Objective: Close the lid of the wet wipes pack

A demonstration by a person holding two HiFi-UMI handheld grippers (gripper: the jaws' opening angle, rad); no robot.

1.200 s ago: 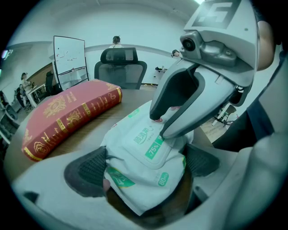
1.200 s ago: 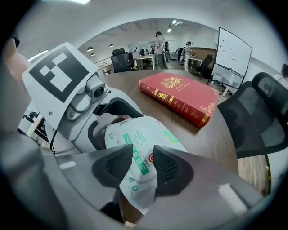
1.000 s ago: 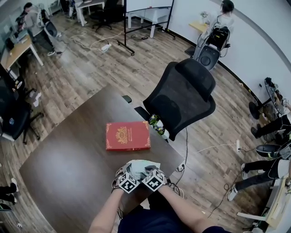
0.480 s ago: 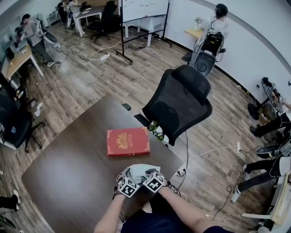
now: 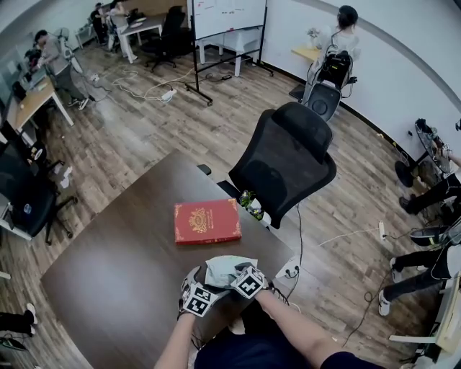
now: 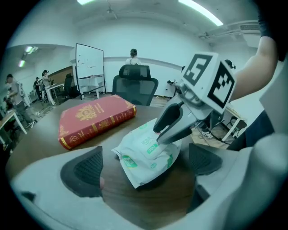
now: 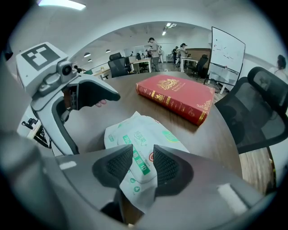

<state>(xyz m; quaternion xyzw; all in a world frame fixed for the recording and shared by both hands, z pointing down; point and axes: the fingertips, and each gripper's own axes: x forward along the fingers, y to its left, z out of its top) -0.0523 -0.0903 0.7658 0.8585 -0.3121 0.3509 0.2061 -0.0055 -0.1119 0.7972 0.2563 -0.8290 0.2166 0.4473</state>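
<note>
Closed right claw (image 7: pixel 142 152) atop wipes pack (image 7: pixel 146 131)

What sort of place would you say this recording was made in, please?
Most likely an open-plan office: a black high-backed swivel chair stands at the dark wooden table, with a wheeled whiteboard and occupied desks behind.

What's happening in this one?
A person is working on a wet wipes pack that lies on the brown table, with a handheld gripper in each hand. The right gripper has its fingers shut on the pack. The left gripper is open and empty, just short of the pack. A red book lies beyond, untouched. Whether the lid is sealed is unclear.
</note>
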